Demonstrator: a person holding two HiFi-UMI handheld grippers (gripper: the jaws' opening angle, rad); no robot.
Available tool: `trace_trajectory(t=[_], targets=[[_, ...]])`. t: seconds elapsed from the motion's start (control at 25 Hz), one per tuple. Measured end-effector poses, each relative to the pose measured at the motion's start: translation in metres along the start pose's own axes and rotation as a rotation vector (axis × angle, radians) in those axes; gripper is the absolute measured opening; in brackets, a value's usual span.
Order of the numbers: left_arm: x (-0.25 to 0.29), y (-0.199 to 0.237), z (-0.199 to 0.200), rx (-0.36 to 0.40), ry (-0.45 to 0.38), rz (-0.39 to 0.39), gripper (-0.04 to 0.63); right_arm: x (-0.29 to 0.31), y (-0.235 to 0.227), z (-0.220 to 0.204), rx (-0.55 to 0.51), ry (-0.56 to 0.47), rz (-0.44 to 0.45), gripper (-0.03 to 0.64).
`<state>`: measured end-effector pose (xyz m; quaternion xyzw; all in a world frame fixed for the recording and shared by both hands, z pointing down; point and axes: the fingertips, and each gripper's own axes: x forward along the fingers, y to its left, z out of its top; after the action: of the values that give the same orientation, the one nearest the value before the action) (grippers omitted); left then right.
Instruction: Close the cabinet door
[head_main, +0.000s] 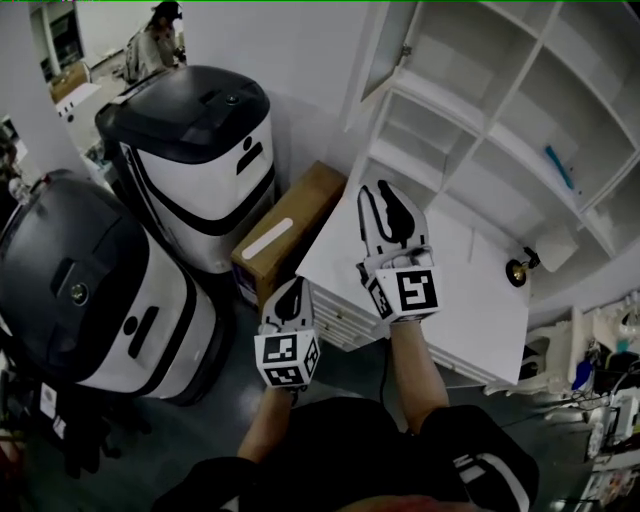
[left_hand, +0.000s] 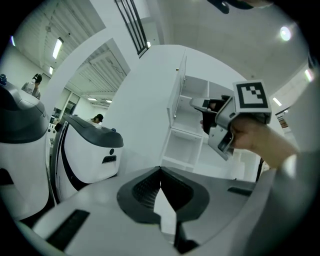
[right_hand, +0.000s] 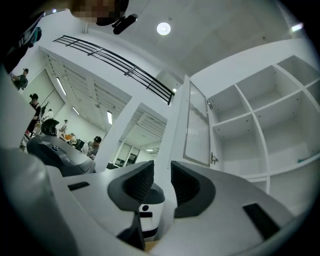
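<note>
The white cabinet has open shelves, and its upper louvered door stands swung open at the cabinet's left side. My right gripper is raised in front of the shelves, below that door and apart from it. Its jaws are open with a narrow gap and nothing between them. The left gripper view shows it held up in front of the shelves. My left gripper hangs lower and to the left, shut and empty, its tips meeting.
A broad white panel with a knob lies below the right gripper. Two large white-and-black machines and a cardboard box crowd the left. A blue item lies on a shelf. People stand far behind.
</note>
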<state>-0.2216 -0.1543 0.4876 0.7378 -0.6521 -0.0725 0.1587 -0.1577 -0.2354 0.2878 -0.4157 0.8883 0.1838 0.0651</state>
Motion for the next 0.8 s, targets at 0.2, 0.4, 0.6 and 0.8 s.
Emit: trace_trajectory(t=[0.2,0.4,0.6,0.8], targets=[[0.008,0.026,0.006,-0.014,0.010,0.028,0.012,0.051,0.005,0.017,-0.024,-0.016,0.000,0.134],[0.022,0.041,0.026,0.010,0.000,0.034,0.012,0.095,0.004,0.038,-0.073,-0.033,-0.050,0.176],[0.041,0.041,0.041,0.050,0.003,0.001,0.012,0.119,-0.017,0.035,-0.074,0.013,-0.144,0.178],[0.061,0.043,0.046,0.073,0.027,-0.041,0.012,0.135,-0.028,0.031,-0.083,0.023,-0.215,0.176]])
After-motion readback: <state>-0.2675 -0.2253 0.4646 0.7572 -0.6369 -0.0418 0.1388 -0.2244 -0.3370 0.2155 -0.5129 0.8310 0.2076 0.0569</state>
